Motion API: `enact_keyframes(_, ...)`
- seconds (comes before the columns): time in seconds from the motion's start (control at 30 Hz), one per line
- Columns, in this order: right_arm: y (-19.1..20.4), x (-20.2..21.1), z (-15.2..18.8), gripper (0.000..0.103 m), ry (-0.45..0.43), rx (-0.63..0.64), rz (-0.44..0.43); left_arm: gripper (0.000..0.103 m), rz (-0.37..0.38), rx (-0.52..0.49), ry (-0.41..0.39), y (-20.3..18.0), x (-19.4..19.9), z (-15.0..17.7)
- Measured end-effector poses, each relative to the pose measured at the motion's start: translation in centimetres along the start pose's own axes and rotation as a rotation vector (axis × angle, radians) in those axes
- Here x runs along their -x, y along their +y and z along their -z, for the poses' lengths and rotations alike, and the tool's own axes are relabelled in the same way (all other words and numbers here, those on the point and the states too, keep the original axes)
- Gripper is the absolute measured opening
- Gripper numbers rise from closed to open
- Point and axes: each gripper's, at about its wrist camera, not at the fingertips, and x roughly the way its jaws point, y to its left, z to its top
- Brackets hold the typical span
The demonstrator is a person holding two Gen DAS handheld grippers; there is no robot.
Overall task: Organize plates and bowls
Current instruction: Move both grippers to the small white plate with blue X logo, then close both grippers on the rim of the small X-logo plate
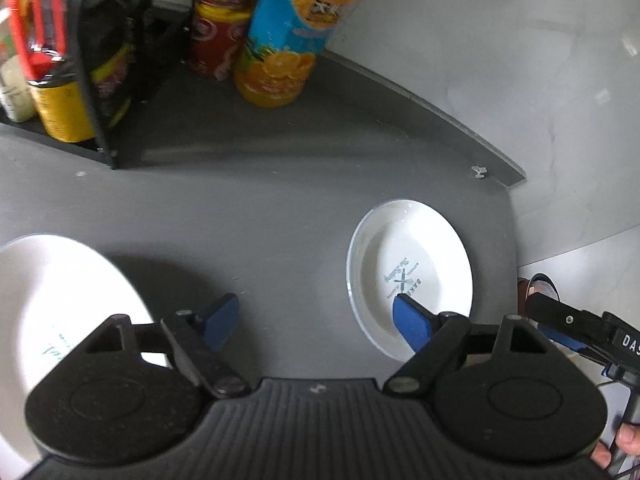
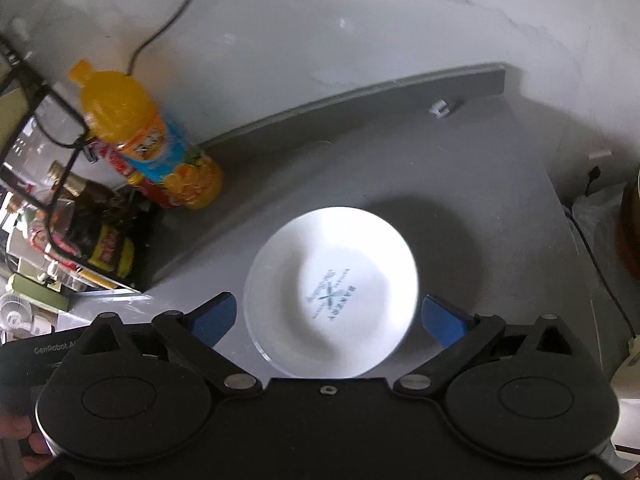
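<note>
two white plates lie on the grey counter (image 1: 280,200) in the left wrist view. the small plate (image 1: 408,276) sits right of centre, near the counter's right edge; the large plate (image 1: 68,300) sits at the lower left, partly hidden behind the gripper body. the left hand-held gripper (image 1: 320,320) is spread wide and holds nothing. its right blue fingertip overlaps the near rim of the small plate in the frame; contact cannot be confirmed. its left fingertip stands over bare counter, just right of the large plate.

in the right wrist view, the small plate (image 2: 332,292) lies at frame centre, between the fingertips of the right hand-held gripper (image 2: 332,320), which is also spread wide and empty. neither fingertip touches the rim.

an orange juice bottle (image 1: 288,32) stands at the counter's back, top centre of the left view.
</note>
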Motion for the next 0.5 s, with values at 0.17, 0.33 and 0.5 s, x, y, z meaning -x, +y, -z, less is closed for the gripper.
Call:
enact_keyframes(0.17, -1.8, -2.2, -0.9, 0.097, 0.041, -0.021, 0.011, 0.079, -0.001, 0.016, 0.021, -0.9, -2.6, -0.6)
enact_keyframes(0.33, -3.5, -4.6, -1.8, 0.087, 0.087, -0.028, 0.027, 0.073, -0.009, 0.029, 0.051, -1.5, -5.8, -1.3)
enact_keyframes(0.5, -4.9, -7.0, -2.6, 0.077, 0.132, -0.027, 0.029, 0.066, 0.004, 0.051, 0.091, -1.6, -8.8, -1.7)
